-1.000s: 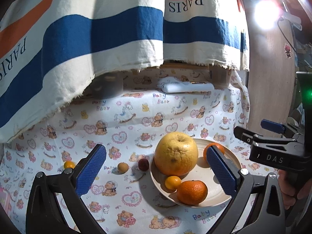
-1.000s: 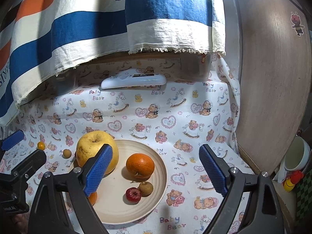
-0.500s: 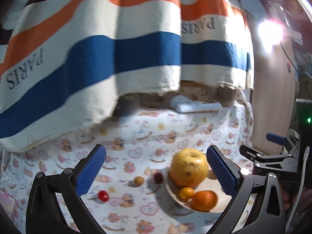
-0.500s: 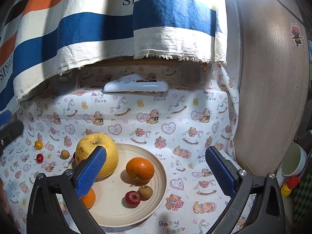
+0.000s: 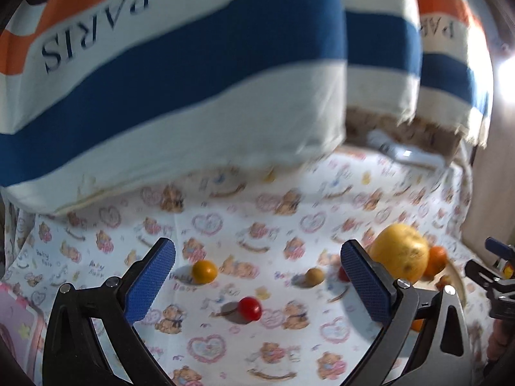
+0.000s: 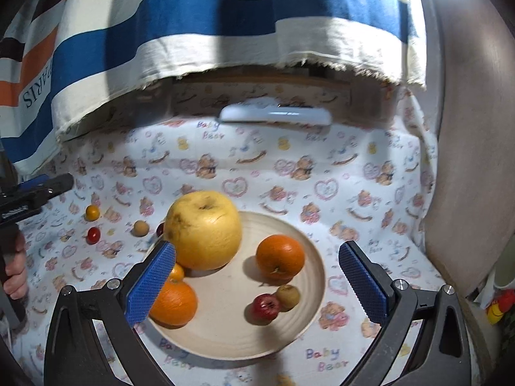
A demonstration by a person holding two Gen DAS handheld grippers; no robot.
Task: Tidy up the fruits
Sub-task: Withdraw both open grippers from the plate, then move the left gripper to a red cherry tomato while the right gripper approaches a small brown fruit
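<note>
Home: teddy-print tablecloth (image 6: 354, 173), striped towel (image 6: 193, 32)

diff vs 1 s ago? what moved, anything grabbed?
Left gripper swung left, off the plate toward the loose red fruit and small orange fruit. Right gripper just opened wider, nothing between its pads. Nothing grabbed. Fruits and plate unmoved.

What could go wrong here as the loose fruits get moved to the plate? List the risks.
1. The loose fruits, like the red one and the small orange one, are tiny and round; the open left gripper may nudge them so they roll across the cloth.
2. The plate is already crowded; the big yellow fruit sits at its left rim, so anything dropped there may bounce off.
3. The left view is blurred, making aim harder.
</note>
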